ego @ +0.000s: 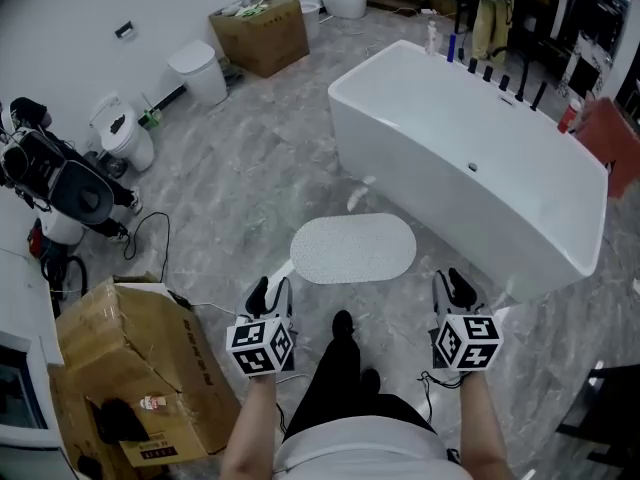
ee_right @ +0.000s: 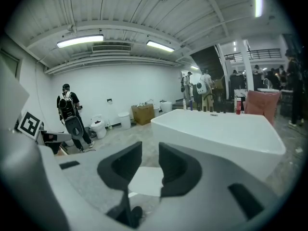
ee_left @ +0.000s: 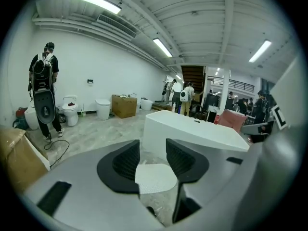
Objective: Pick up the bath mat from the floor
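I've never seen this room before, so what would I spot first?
A big white bathtub fills the right side of the grey floor. Just in front of it, a white oval bath mat lies flat on the floor. Closer to the person, the left gripper and right gripper hover with jaws open and empty, aimed at the bath mat.

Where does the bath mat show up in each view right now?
Head view: bath mat at centre, beside the bathtub.
Left gripper view: mat low centre, seen through the gap between the jaws, untouched.
Right gripper view: mat low centre, between the jaws.
Shared landmark: the white bathtub just beyond the mat.
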Motion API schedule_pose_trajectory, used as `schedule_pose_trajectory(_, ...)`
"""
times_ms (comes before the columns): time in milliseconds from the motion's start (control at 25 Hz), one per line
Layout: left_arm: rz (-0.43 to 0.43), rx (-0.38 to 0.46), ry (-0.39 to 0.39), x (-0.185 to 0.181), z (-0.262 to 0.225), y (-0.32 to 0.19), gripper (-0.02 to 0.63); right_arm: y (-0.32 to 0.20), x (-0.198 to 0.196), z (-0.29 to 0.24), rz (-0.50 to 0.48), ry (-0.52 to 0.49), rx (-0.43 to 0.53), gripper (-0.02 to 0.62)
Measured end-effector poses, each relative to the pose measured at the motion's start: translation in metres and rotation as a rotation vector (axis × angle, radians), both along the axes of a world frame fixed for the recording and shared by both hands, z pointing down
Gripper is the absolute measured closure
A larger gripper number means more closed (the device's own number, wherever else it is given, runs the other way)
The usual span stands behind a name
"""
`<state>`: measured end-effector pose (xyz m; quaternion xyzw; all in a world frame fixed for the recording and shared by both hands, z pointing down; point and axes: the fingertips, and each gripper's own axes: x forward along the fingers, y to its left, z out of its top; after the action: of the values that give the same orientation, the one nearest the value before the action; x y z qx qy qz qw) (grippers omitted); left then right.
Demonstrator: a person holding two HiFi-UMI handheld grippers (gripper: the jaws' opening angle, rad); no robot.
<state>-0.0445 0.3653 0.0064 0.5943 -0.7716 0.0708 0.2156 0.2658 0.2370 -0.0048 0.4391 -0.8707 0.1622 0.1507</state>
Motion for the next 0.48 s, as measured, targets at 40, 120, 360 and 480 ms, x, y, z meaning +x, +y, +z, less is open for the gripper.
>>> schedule_pose_trajectory(40,-0.005,-0.004,0.009,-0.006,0.005,-0.006,0.433,-0.007,-0.004,0.003,0.000,0.008,-0.006,0.500)
schedule_pose_trajectory(120,-0.012,-0.013,0.022,-0.019,0.013,-0.021,0.425,-0.024,-0.012,0.008,0.000,0.023,-0.019,0.499)
schedule_pose_trajectory(360,-0.020,-0.040,0.034,-0.068,0.027,-0.082,0.419,-0.089,-0.053,0.024,0.015,0.032,-0.077,0.500)
schedule_pose_trajectory(480,-0.015,-0.052,0.034,-0.096,0.033,-0.109,0.419,-0.118,-0.079,0.032,0.031,0.041,-0.098,0.500)
